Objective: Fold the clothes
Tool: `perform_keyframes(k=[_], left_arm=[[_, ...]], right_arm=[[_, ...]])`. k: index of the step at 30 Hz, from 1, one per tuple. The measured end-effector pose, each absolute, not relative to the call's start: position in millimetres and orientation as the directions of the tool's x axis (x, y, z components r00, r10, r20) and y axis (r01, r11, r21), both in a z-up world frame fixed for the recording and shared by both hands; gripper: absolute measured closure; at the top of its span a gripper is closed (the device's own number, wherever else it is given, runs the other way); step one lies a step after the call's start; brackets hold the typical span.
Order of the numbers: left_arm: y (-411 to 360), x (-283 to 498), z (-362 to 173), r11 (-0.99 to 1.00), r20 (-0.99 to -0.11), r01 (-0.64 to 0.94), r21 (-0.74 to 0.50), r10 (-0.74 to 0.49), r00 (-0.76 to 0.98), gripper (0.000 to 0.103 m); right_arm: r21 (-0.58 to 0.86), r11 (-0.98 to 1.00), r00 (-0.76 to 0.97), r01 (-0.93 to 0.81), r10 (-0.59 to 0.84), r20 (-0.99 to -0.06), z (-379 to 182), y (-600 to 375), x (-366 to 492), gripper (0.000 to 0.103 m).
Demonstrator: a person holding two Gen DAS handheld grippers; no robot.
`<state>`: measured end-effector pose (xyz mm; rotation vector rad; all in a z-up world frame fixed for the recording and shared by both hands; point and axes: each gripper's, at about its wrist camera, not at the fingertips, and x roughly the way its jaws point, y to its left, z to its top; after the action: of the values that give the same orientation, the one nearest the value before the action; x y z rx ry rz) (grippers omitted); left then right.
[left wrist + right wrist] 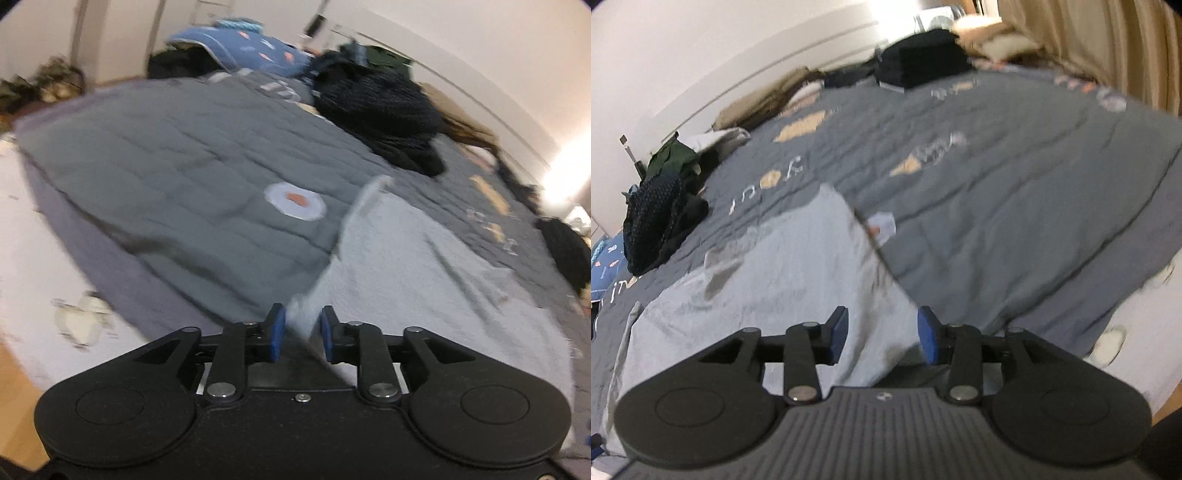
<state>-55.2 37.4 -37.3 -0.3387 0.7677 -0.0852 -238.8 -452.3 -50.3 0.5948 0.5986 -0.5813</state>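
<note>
Left claw (303, 334) view only, blue pillow (255, 50)

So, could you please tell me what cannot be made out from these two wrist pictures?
- Left wrist view: whether the pads press the light blue garment between the left gripper jaws; motion blur smears that edge.
- Right wrist view: the garment's near edge, hidden behind the right gripper body.
- Both views: what kind of garment it is; cut off by the frame and blurred.
- Right wrist view: the lettering on the grey quilt, blurred.

left hand-held gripper (303, 334): jaws parted, tilted down | right hand-held gripper (882, 339): jaws wider apart
</note>
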Motion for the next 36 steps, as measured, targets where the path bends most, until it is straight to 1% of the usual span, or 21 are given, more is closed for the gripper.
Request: perform_keyframes(k=[3, 6, 8, 10, 13, 17, 21, 23, 25, 27, 29, 34, 36], left_arm=[[42, -57, -30, 0.942, -0.647, -0.054, -0.330, -0.185, 0.739, 0.080], [34, -55, -24, 0.945, -0.631, -0.012, -0.328, -0.210, 0.747, 0.080], [25, -55, -20, 0.949, -0.623, 0.026, -0.315, -0.228, 0.749, 0.077], [12, -53, -17, 0.953, -0.616, 0.067, -0.296, -0.244, 0.749, 0.075], [-8, -41, -10, 0.950, -0.604, 0.130, -0.284, -0.283, 0.745, 0.075], [-30, -13, -9, 0.949, -0.606, 0.190, -0.252, -0.308, 0.734, 0.075], [-41, 19, -10, 0.952, -0.615, 0.222, -0.209, -0.305, 0.727, 0.075], [-42, 29, -10, 0.953, -0.615, 0.224, -0.202, -0.301, 0.728, 0.075], [-46, 34, -9, 0.957, -0.611, 0.238, -0.168, -0.290, 0.737, 0.075], [-49, 38, -8, 0.958, -0.600, 0.253, -0.133, -0.280, 0.750, 0.074], [-50, 45, -8, 0.958, -0.575, 0.262, -0.119, -0.281, 0.768, 0.066], [-63, 73, -10, 0.953, -0.575, 0.281, -0.109, -0.291, 0.765, 0.066], [-73, 85, -11, 0.952, -0.578, 0.292, -0.092, -0.290, 0.763, 0.066]], right_arm=[[0.317, 0.698, 0.692, 0.642, -0.350, -0.632, -45, -455, -237, 0.063], [0.337, 0.709, 0.714, 0.620, -0.332, -0.616, -45, -455, -233, 0.063], [0.361, 0.714, 0.733, 0.600, -0.309, -0.606, -46, -453, -232, 0.063], [0.353, 0.730, 0.737, 0.585, -0.297, -0.608, -46, -450, -228, 0.063], [0.307, 0.765, 0.735, 0.567, -0.301, -0.607, -46, -444, -222, 0.063], [0.286, 0.790, 0.742, 0.542, -0.291, -0.604, -46, -440, -212, 0.063], [0.268, 0.815, 0.747, 0.514, -0.272, -0.606, -45, -438, -195, 0.063], [0.259, 0.831, 0.755, 0.492, -0.259, -0.603, -41, -437, -185, 0.063], [0.247, 0.840, 0.762, 0.484, -0.266, -0.590, -38, -438, -176, 0.063], [0.235, 0.845, 0.766, 0.481, -0.274, -0.581, -35, -441, -165, 0.063], [0.218, 0.851, 0.765, 0.478, -0.282, -0.579, -31, -446, -152, 0.063], [0.131, 0.877, 0.747, 0.463, -0.306, -0.590, -27, -470, -108, 0.063], [0.122, 0.880, 0.744, 0.458, -0.305, -0.595, -26, -482, -91, 0.063]])
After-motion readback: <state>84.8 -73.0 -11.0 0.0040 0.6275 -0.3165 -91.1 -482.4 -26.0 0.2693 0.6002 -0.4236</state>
